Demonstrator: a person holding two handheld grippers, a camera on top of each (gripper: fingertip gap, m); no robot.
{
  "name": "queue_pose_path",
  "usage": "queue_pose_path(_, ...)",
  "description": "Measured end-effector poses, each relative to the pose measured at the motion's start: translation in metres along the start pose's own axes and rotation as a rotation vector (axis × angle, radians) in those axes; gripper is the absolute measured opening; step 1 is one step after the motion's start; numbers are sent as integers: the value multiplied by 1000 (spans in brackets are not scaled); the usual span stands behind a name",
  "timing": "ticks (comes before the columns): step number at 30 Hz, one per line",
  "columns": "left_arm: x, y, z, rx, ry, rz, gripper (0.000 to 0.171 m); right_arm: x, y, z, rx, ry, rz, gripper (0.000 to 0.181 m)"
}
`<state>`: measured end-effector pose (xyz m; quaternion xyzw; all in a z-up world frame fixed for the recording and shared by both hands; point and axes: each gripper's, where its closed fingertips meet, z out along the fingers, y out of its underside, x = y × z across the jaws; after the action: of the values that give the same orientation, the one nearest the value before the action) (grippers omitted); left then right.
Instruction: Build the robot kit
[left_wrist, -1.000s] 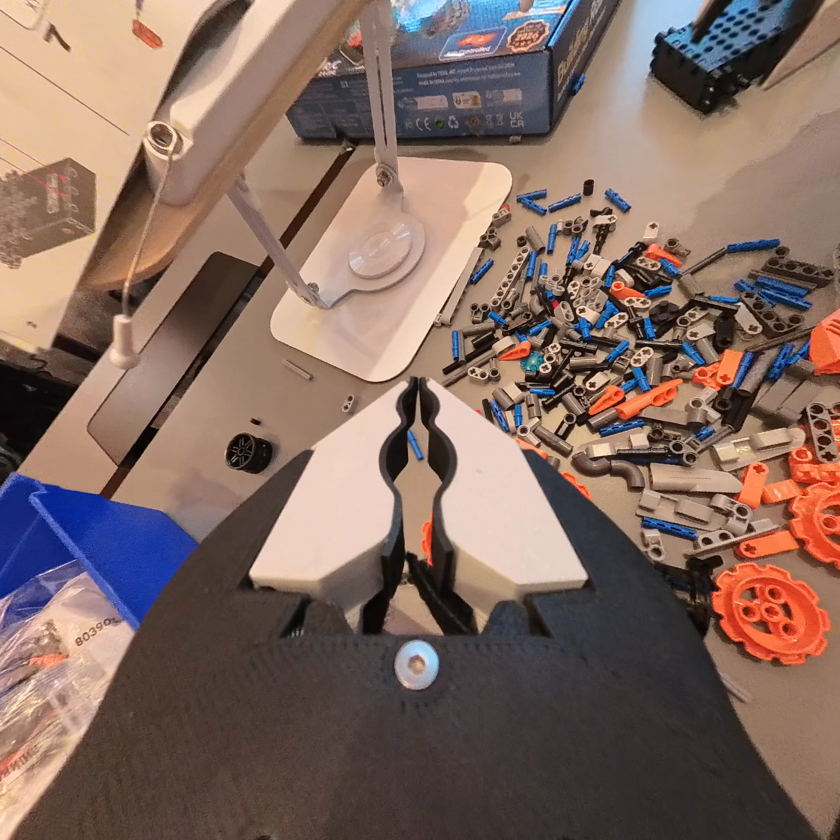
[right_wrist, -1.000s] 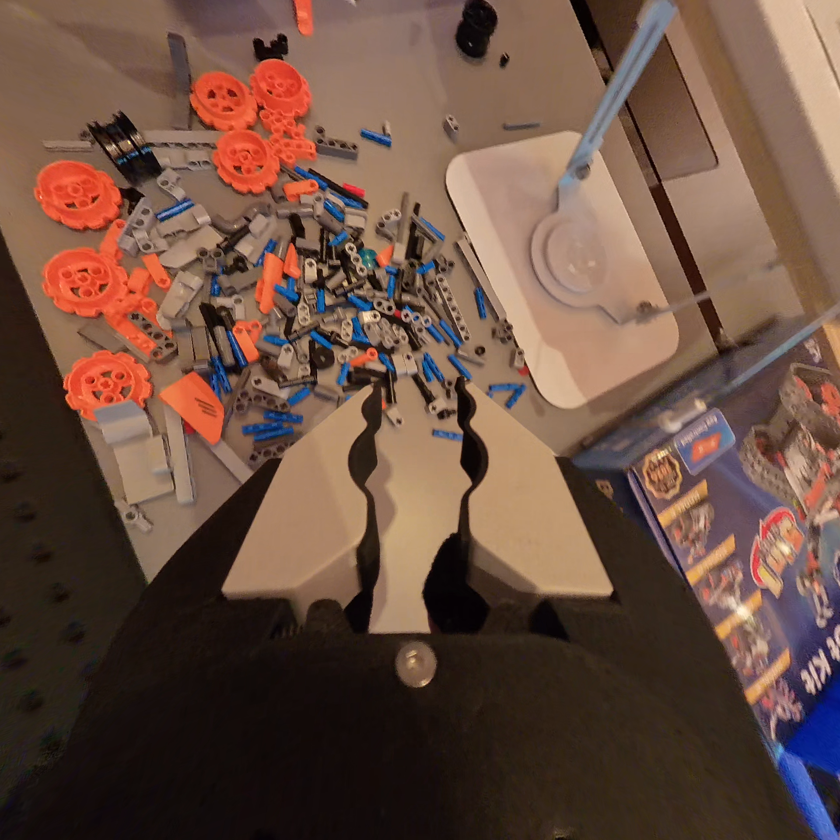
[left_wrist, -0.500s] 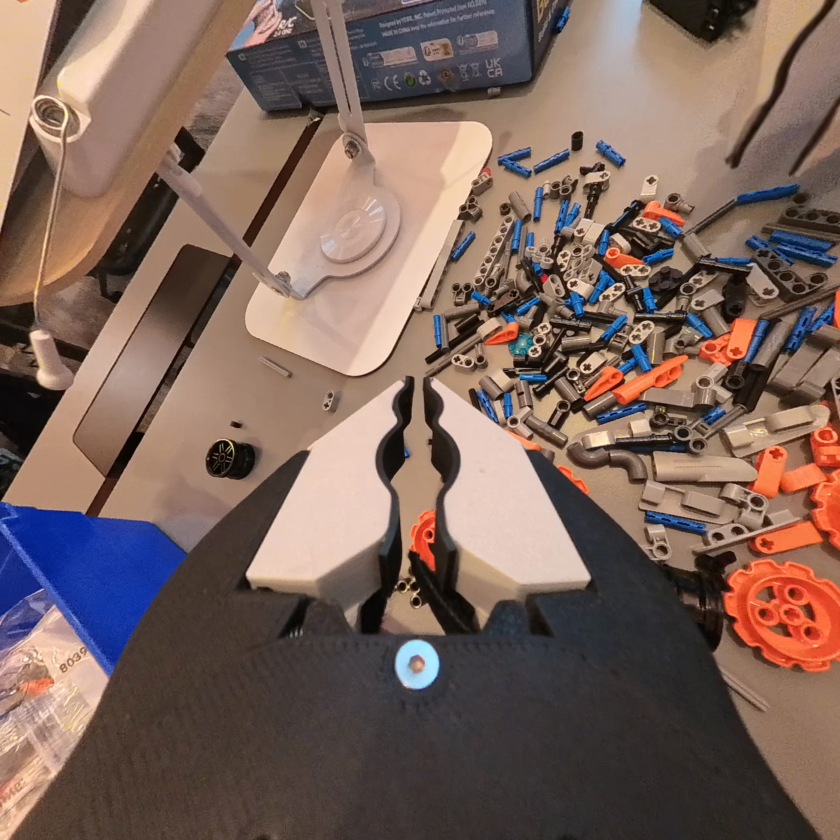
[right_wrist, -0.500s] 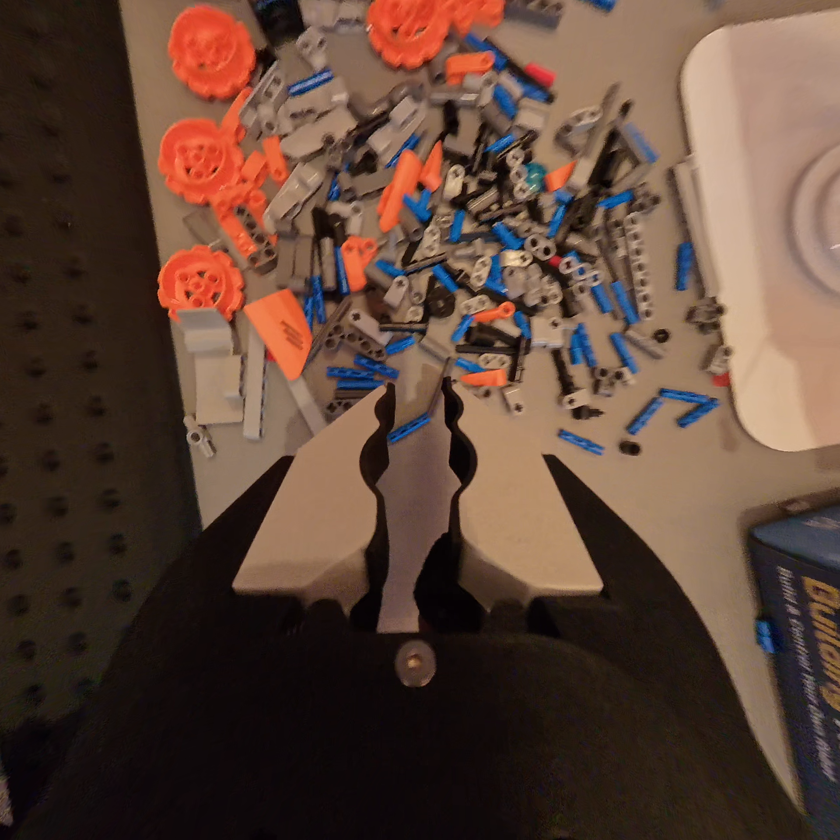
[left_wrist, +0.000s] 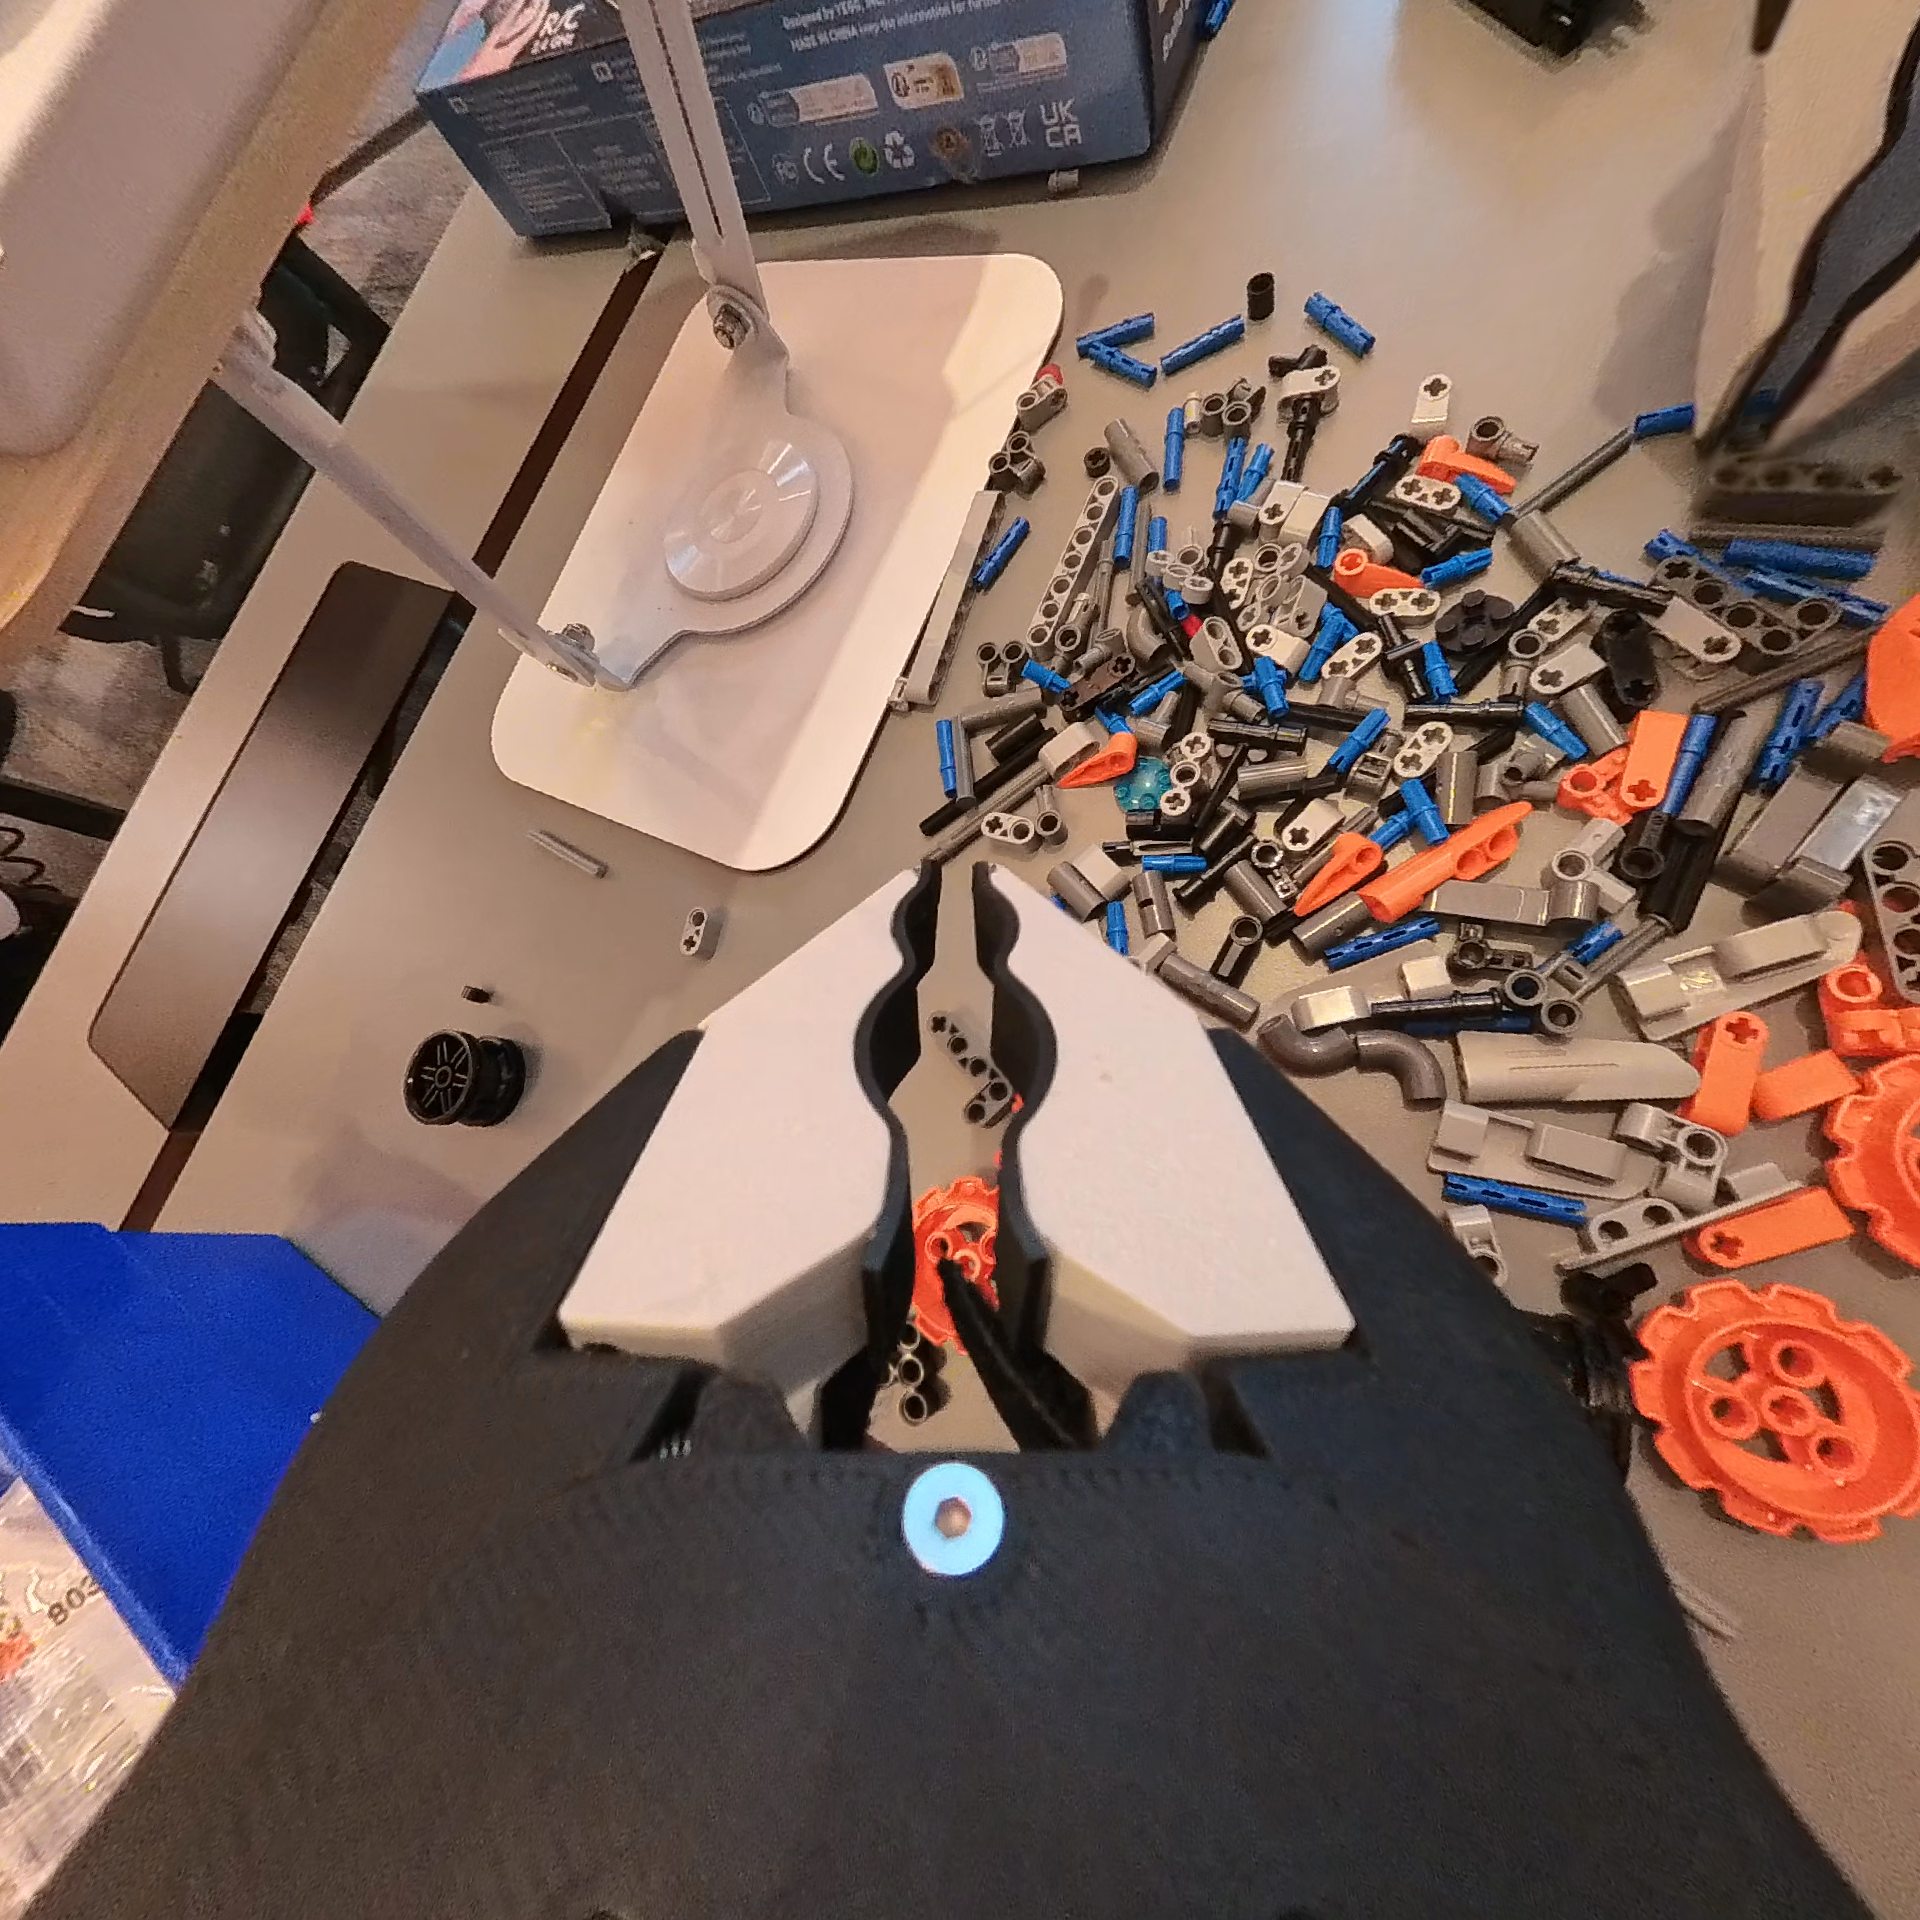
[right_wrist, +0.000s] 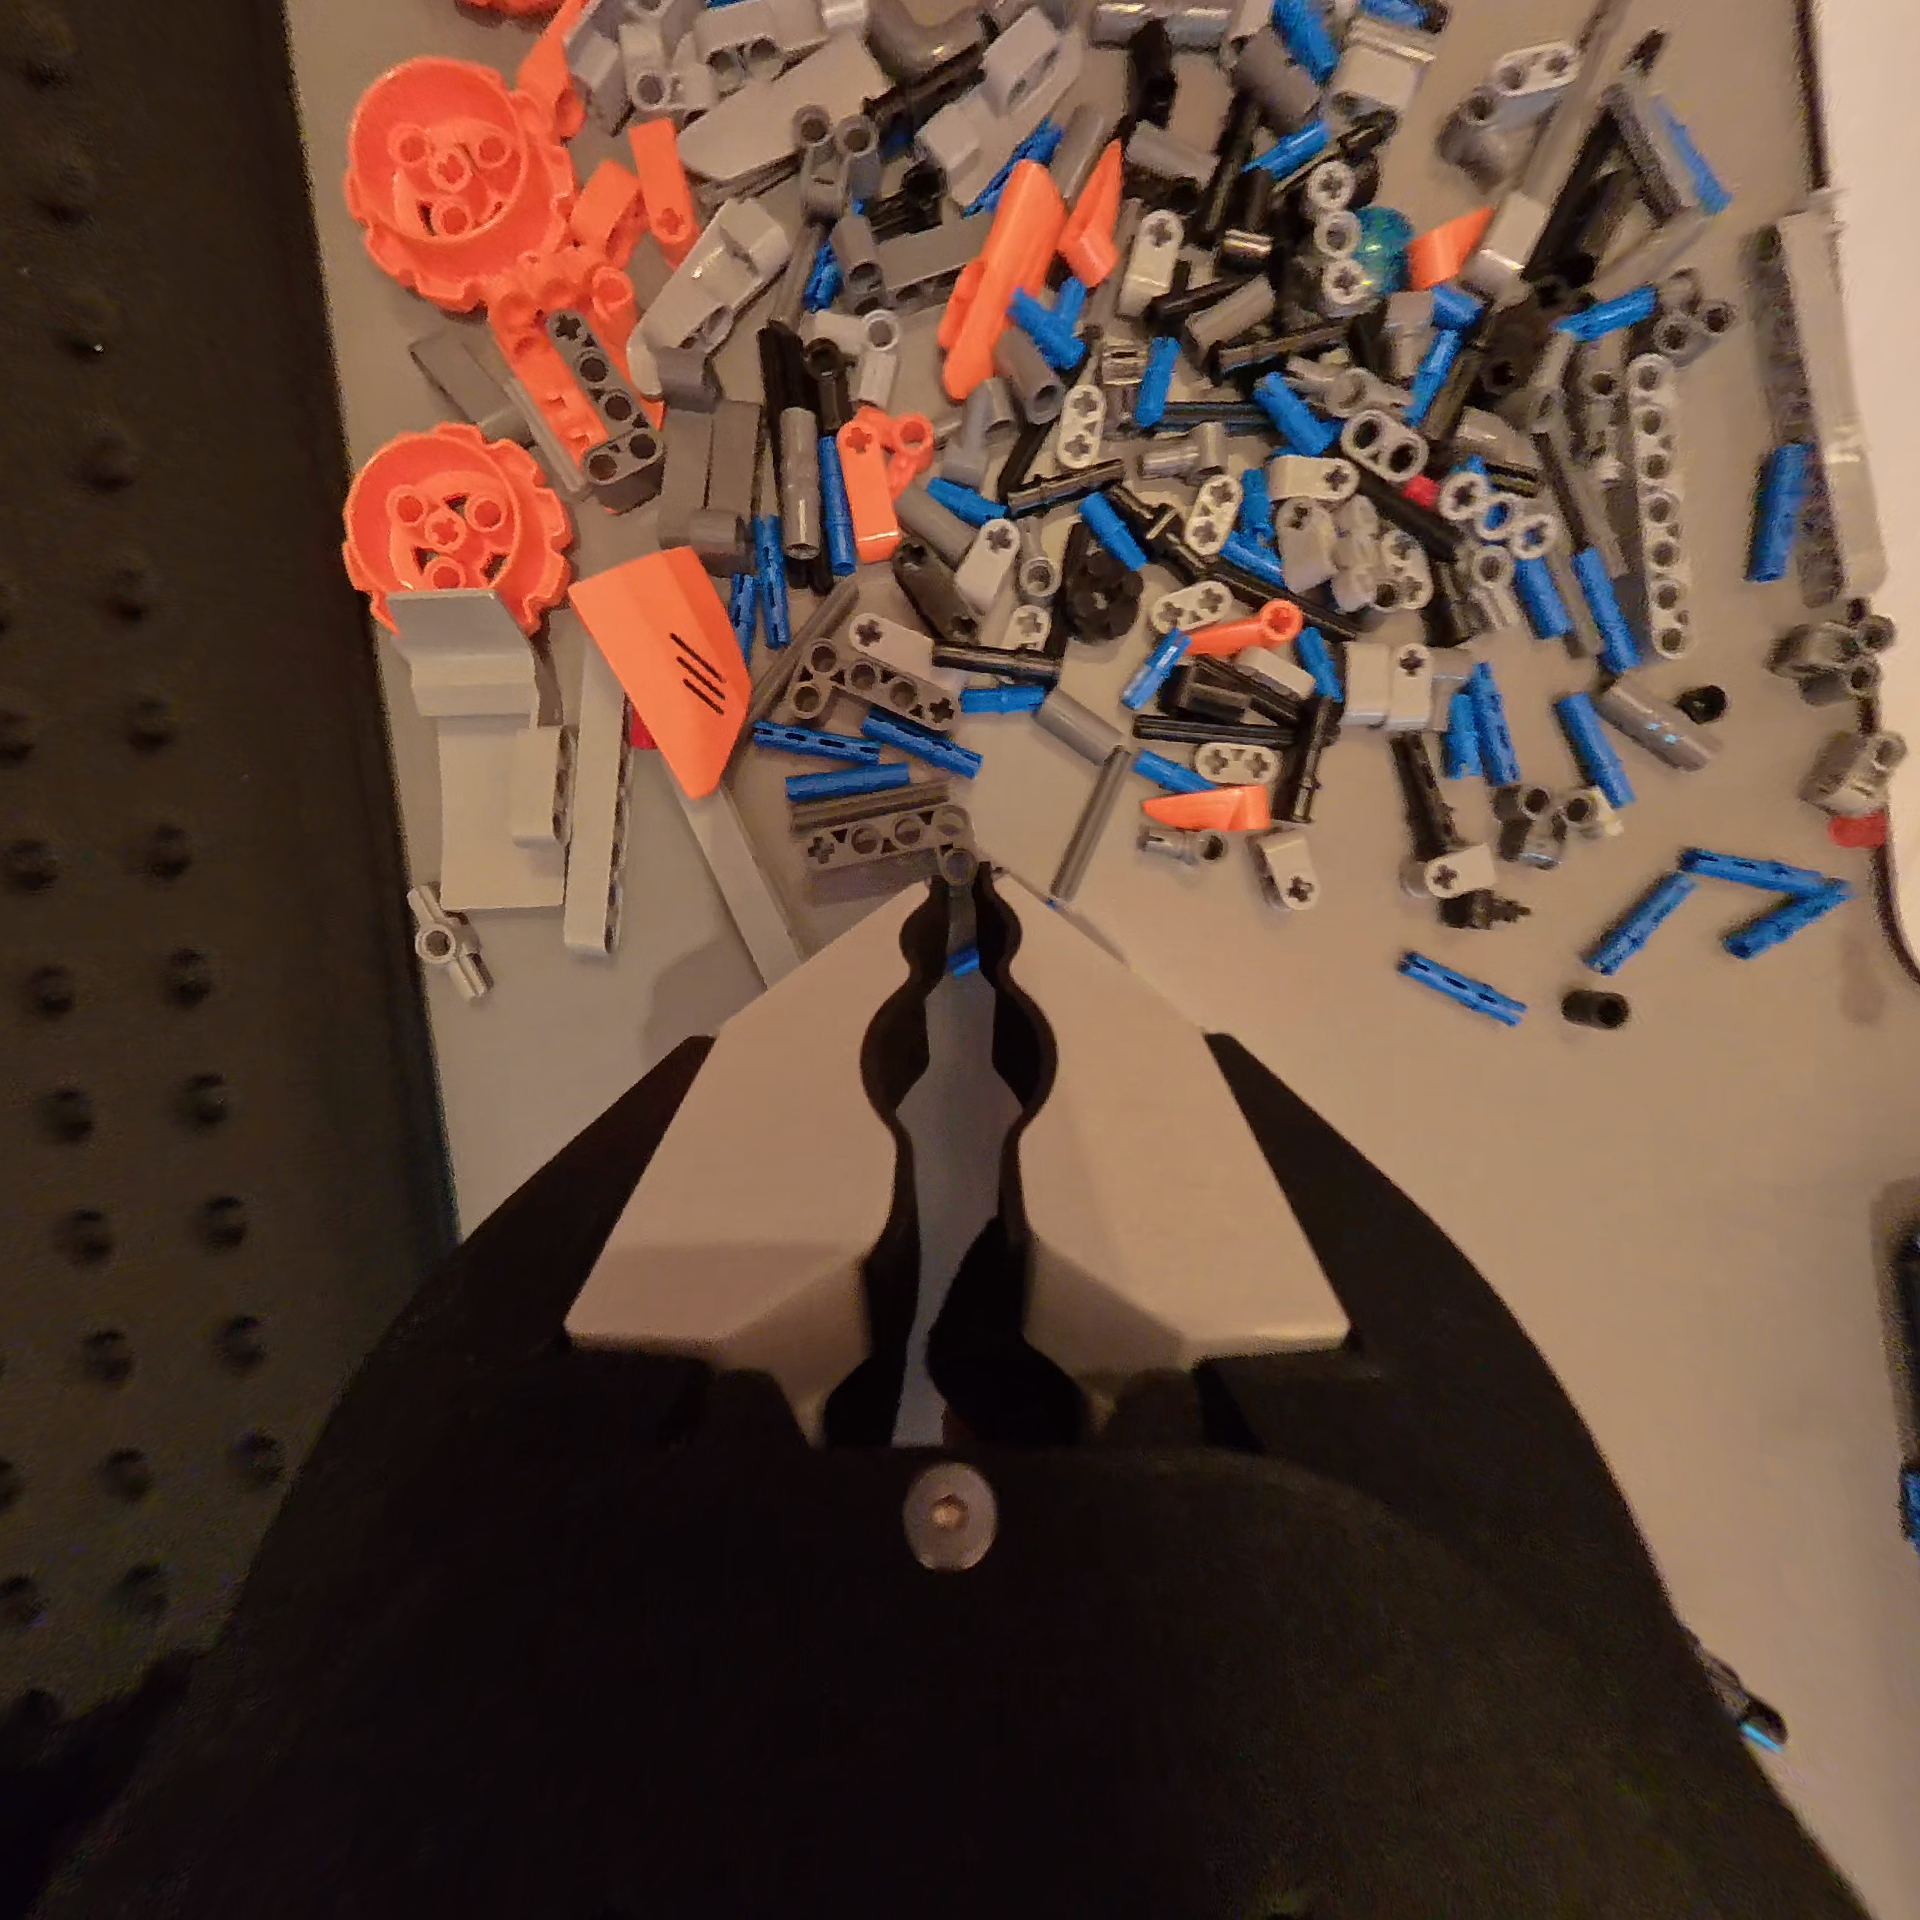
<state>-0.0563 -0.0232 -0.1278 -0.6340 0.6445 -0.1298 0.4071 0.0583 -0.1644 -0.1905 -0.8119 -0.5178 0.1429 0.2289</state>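
Observation:
A heap of small building parts (left_wrist: 1351, 675) lies on the grey table: blue pins, grey and black connectors, orange pieces. It fills the top of the right wrist view (right_wrist: 1195, 468). My left gripper (left_wrist: 951, 875) is shut and empty, hovering at the heap's left edge above a dark grey beam (left_wrist: 971, 1060) and an orange gear (left_wrist: 951, 1236). My right gripper (right_wrist: 961, 883) is shut on a small grey connector (right_wrist: 957, 864) at the heap's near edge, next to a dark grey beam (right_wrist: 883, 831). The right gripper also shows blurred at the left view's top right (left_wrist: 1818, 208).
A white lamp base (left_wrist: 883, 468) with thin arms stands left of the heap, and a blue box (left_wrist: 831, 104) behind it. A black wheel (left_wrist: 462, 1075) and a blue bin (left_wrist: 156, 1403) lie near left. Orange gears (right_wrist: 452, 514) border a black studded mat (right_wrist: 156, 727). The black wheel (left_wrist: 462, 1075) lies some 20 cm from my left tips, 35 cm from my right tips.
My right gripper moved down to the heap's near edge and closed from open onto a small grey piece. My left gripper drifted slightly and stayed shut.

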Motion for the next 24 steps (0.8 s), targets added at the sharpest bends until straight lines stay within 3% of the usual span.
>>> queue_pose_path(6,4,1,3,-4,12,7,4,10,12,-35,46,104,79,3)
queue_pose_path(12,10,-3,8,0,40,10,5,19,64,-63,-57,224,205,3)
queue_pose_path(17,15,-5,11,9,60,7,5,10,86,-64,-85,230,233,3)
queue_pose_path(24,21,-5,17,3,86,7,5,4,87,-51,-93,167,168,5)
